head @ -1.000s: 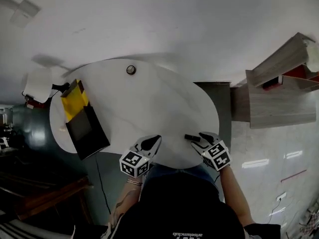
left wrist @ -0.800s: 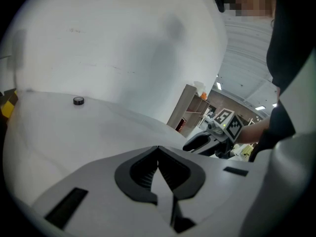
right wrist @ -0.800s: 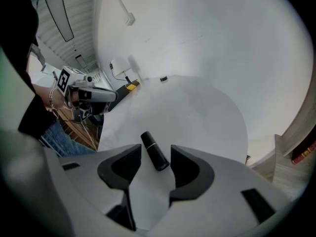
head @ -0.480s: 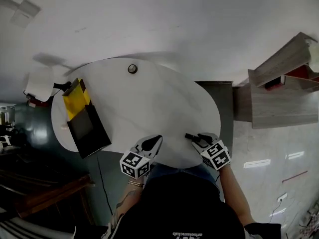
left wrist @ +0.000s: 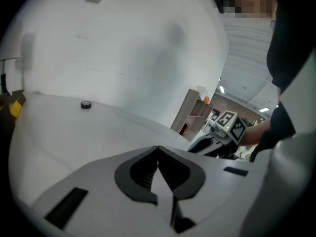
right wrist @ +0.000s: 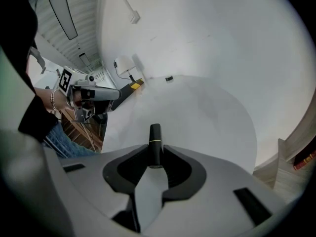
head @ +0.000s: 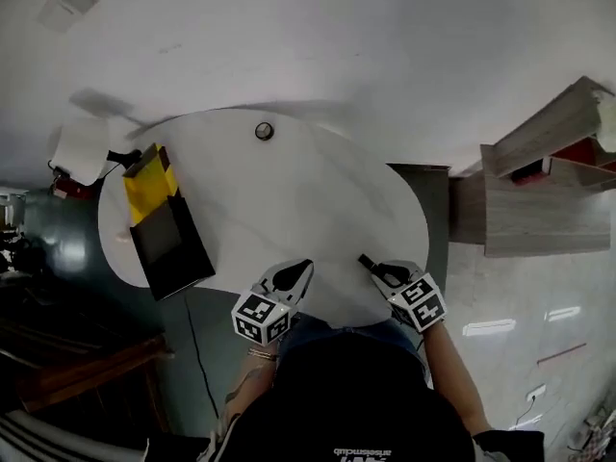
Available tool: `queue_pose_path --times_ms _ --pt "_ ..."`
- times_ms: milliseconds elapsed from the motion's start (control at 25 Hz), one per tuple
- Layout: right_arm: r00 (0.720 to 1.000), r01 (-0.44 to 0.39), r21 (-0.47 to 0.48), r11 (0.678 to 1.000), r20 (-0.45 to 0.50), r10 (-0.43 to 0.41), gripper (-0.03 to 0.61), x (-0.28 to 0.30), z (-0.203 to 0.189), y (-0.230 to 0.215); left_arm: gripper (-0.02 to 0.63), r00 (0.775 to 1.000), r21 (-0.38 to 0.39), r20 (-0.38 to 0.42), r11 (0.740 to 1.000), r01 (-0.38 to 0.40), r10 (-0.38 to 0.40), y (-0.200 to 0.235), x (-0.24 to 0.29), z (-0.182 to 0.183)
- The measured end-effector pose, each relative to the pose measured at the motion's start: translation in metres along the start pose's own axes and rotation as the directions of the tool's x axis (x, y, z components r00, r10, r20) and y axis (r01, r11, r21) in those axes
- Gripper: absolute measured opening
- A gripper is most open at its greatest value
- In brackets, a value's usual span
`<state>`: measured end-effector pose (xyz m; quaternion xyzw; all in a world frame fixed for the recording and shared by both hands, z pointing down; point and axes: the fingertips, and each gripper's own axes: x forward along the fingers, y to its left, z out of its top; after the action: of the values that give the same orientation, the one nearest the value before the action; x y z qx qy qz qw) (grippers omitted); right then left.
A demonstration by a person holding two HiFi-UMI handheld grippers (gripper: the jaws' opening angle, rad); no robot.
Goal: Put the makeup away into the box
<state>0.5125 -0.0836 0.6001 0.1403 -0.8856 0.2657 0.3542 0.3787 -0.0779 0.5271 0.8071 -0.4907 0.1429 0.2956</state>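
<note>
Two hand-held grippers sit at the near rim of the white counter (head: 289, 191). The right hand-held gripper (right wrist: 155, 157) has just been closing its jaws and pinches a slim black tube (right wrist: 155, 135) by its lower end, with most of the tube sticking out beyond the pads. The left hand-held gripper (left wrist: 158, 154) has its jaws pressed together with nothing between them. The box (head: 171, 246), black with a yellow flap, lies well apart at the counter's left side. A small round disc (head: 264, 131) rests at the far rim.

Likely trouble: the hold is on one end of a smooth, round tube, so it may swivel or slip out on the way across to the box. The box seems to overhang the counter's edge — a nudge while dropping the tube in could tip it off.

No brand or lettering can be read on tube or box. The tube shows only a thin gold band, and the grippers' cubes carry black-and-white square markers.
</note>
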Motion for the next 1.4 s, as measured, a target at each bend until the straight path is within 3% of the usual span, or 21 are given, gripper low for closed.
queue_pose_path --times_ms 160,640,1040,1400 --pt "1.000 -0.005 -0.025 1.000 0.019 0.006 0.106 0.000 0.012 0.005 0.017 1.000 0.030 0.011 0.999 -0.021 0.021 0.005 -0.013 -0.001" --pt "0.997 -0.019 -0.081 0.997 0.074 0.025 0.106 0.023 0.064 0.050 0.017 0.991 0.010 0.096 0.995 -0.097 0.096 0.048 -0.072 0.001" --pt "0.994 -0.058 -0.144 0.988 0.083 0.071 0.106 0.060 0.103 0.122 0.017 0.982 -0.013 0.143 0.992 -0.126 0.126 0.079 -0.145 -0.014" --pt "0.991 -0.088 -0.224 0.971 0.075 0.107 0.106 0.104 0.140 0.189 0.017 0.954 -0.051 0.210 0.977 -0.206 0.213 0.134 -0.226 -0.022"
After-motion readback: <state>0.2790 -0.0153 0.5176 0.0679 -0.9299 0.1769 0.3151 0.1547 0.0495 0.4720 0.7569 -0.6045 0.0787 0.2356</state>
